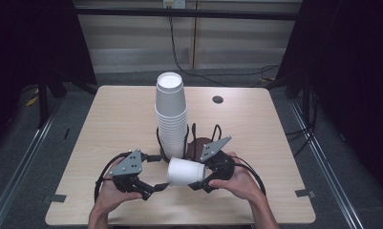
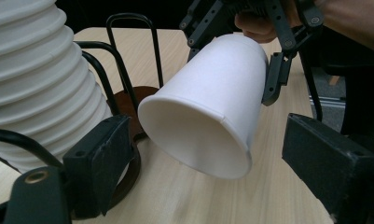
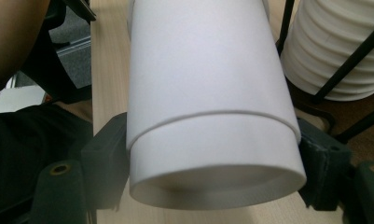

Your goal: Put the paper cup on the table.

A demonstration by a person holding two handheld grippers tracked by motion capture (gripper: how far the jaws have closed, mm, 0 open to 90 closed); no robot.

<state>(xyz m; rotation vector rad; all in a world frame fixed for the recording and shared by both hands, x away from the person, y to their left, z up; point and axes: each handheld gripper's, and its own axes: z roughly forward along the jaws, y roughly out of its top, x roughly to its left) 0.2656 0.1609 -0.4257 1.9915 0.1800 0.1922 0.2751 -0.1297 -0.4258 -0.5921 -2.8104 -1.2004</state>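
Right gripper (image 1: 202,183) clamps an unprinted white cup (image 1: 185,171) (lying sideways); left gripper (image 1: 153,187) open, holding nothing

Matt white paper cup (image 2: 208,100), pale wood-grain table (image 1: 122,119) (smooth), black wire holder (image 2: 128,51)

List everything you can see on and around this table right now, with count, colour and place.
Table: one, light wood, centre.
Cup stack: one tall stack of upside-down white cups, mid-table, standing in the holder.
Holder: one, black wire on a brown base, around the foot of the stack.
Single cup: one, white, on its side, near edge, in the right gripper.
Grommet: one, dark, far right of the table.
Left gripper: black, jaws empty, near the single cup's mouth.
Right gripper: black, shut on the single cup.
Hands: two, holding the grippers.
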